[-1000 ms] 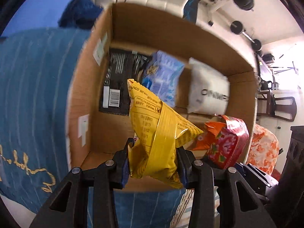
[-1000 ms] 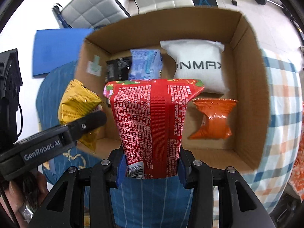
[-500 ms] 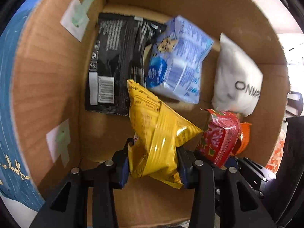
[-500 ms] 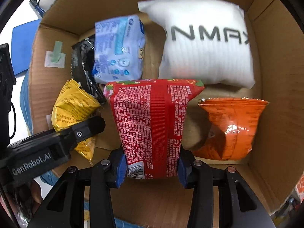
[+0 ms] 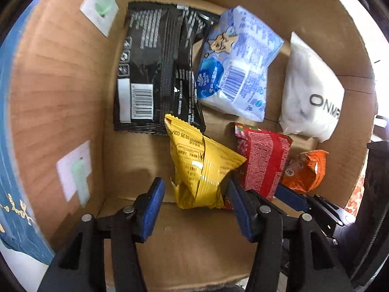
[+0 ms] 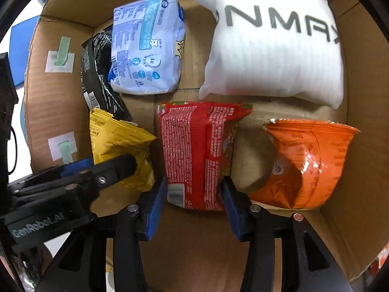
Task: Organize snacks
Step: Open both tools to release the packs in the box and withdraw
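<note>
— What do we have from the left wrist?

— Our left hand-held gripper (image 5: 197, 202) sits low inside the cardboard box (image 5: 56, 102), its fingers spread. The yellow snack bag (image 5: 201, 168) lies between them on the box floor; there is a clear gap on the left side, while on the right the pad is at the bag's edge, so we judge it released. Beyond it lie the black packet (image 5: 155, 73) against the left wall, the pale blue packet (image 5: 238, 73) partly over it, and the white pouch (image 5: 311, 92) to the right.

— And from the right wrist?

— Our right hand-held gripper (image 6: 194, 199) is also parted, with the red snack bag (image 6: 197, 153) lying between the pads; whether a pad touches it we cannot tell. The orange bag (image 6: 306, 163) rests just beside it by the right wall, and the yellow bag is on its other side.

— So how far along are we?

— Six packs lie in the box in two rough rows. We judge both drops as good as made; what is left is backing both grippers out. Whether more snacks wait outside the box, neither view shows.
</note>
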The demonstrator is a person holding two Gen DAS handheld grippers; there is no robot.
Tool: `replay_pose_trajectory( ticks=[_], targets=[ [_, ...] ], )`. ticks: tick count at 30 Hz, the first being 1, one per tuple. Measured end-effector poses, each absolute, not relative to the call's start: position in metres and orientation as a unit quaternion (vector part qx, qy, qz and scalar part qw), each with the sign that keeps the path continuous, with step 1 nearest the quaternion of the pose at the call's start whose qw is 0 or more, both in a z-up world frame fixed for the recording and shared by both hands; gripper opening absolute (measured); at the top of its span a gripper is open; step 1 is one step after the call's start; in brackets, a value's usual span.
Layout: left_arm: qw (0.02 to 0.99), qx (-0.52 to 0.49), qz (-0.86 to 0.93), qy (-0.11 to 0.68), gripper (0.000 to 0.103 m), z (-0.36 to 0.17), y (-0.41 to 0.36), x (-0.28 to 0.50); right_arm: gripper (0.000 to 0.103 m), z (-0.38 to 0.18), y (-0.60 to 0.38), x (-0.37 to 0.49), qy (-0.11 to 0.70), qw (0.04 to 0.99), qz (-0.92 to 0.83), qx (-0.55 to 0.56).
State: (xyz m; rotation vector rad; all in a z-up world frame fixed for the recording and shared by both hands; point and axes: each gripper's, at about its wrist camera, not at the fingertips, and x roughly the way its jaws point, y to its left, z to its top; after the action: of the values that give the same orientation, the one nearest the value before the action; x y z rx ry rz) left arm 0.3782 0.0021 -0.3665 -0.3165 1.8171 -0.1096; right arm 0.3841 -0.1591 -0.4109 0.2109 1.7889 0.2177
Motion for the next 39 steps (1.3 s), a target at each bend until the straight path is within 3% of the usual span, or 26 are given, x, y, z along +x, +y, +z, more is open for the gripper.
replay_pose_trajectory(
  ticks=[8, 15, 19, 21, 25, 29, 39],
  targets=[
    [0.651, -0.093, -0.041, 0.752, 0.063, -0.319, 0.003, 0.367, 0.049, -0.384, -0.156, 0.376, 0.761, 0.64, 0.088, 0.059],
    [0.709, -0.072, -0.028, 0.701, 0.088, -0.275, -0.001, 0.351, 0.051, -0.351, -0.16, 0.369, 0.733, 0.675, 0.072, 0.035],
    [0.729, -0.068, -0.023, 0.681, 0.092, -0.264, 0.0, 0.346, 0.063, -0.337, -0.159, 0.362, 0.719, 0.692, 0.067, 0.025],
    [0.736, -0.064, -0.022, 0.674, 0.099, -0.261, -0.001, 0.342, 0.065, -0.33, -0.16, 0.359, 0.71, 0.701, 0.061, 0.018],
    [0.75, -0.052, -0.014, 0.659, 0.1, -0.255, -0.002, 0.343, 0.08, -0.315, -0.177, 0.356, 0.699, 0.713, 0.057, 0.013],
    [0.765, -0.043, -0.006, 0.643, 0.101, -0.248, -0.001, 0.337, 0.102, -0.296, -0.183, 0.346, 0.686, 0.726, 0.052, 0.012],
    [0.784, -0.026, -0.004, 0.62, 0.101, -0.227, -0.01, 0.317, 0.103, -0.269, -0.201, 0.327, 0.662, 0.748, 0.032, 0.019]
  ],
)
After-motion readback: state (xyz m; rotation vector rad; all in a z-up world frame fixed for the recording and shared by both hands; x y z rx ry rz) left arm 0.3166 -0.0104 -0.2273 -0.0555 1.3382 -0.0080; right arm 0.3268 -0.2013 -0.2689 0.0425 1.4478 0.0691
